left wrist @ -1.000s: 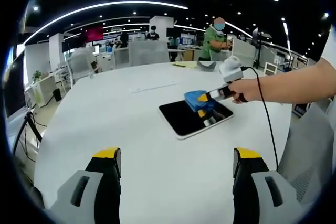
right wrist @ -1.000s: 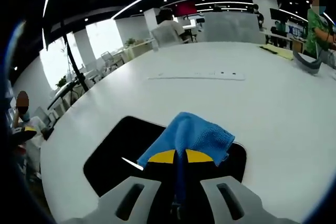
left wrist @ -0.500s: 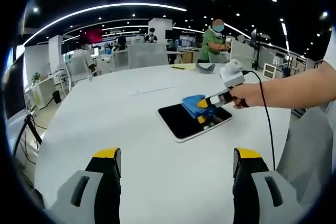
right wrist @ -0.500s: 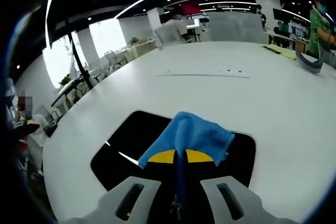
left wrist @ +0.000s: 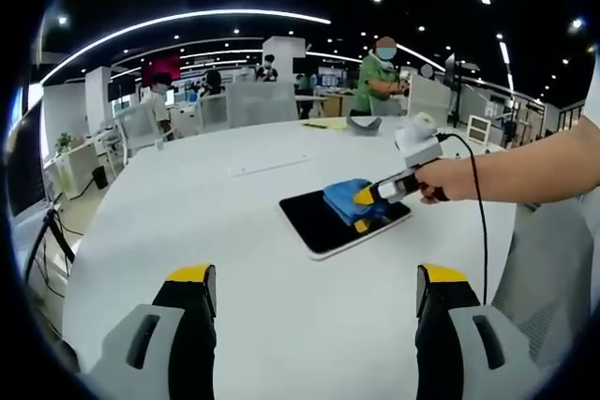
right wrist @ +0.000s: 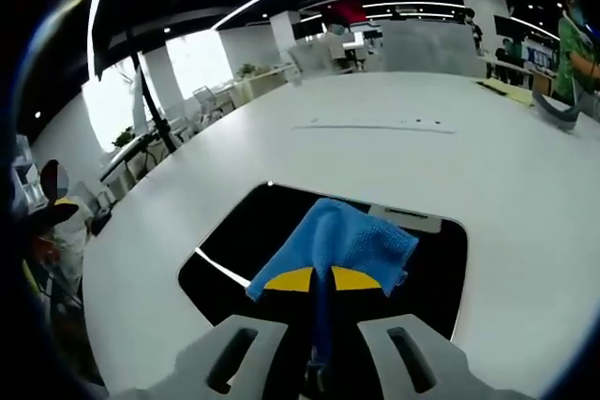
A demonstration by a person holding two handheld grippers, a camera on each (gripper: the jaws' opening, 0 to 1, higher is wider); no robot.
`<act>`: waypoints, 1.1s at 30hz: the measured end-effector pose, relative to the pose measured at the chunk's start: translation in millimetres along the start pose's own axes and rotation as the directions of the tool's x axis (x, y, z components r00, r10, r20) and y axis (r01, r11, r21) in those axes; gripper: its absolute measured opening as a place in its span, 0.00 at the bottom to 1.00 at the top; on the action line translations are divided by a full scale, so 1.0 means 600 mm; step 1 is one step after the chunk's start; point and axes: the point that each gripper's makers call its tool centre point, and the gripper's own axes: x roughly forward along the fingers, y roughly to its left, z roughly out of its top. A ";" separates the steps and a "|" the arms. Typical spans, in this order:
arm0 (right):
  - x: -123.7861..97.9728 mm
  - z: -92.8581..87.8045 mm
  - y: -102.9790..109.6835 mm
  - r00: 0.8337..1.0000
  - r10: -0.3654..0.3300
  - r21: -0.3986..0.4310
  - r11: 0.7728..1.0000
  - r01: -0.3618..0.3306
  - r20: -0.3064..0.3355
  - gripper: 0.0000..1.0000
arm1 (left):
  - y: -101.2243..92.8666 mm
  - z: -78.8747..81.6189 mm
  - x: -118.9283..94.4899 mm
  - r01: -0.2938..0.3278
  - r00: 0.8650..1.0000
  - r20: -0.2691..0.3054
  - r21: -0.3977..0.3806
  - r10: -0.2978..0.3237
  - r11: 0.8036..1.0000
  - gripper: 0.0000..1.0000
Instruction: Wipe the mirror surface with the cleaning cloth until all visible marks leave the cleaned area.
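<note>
A: The right hand-held gripper (right wrist: 317, 280) is clamped on the blue cleaning cloth (right wrist: 339, 241), pressing it onto the dark mirror (right wrist: 239, 245) lying flat on the white surface (right wrist: 375, 152).

B: And the left hand-held gripper (left wrist: 314, 289) hangs near the surface's edge, jaws wide apart, holding nothing, well apart from the mirror.

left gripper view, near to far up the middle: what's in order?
Left gripper → bare white table → mirror → blue cloth on the mirror → seam strip on the table → chairs at the far edge.
</note>
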 end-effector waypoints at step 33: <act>-0.032 -0.032 0.029 1.000 0.026 -0.022 0.999 -0.027 -0.016 0.01 | -0.008 0.005 -0.013 0.002 1.000 0.026 0.005 -0.002 1.000 0.89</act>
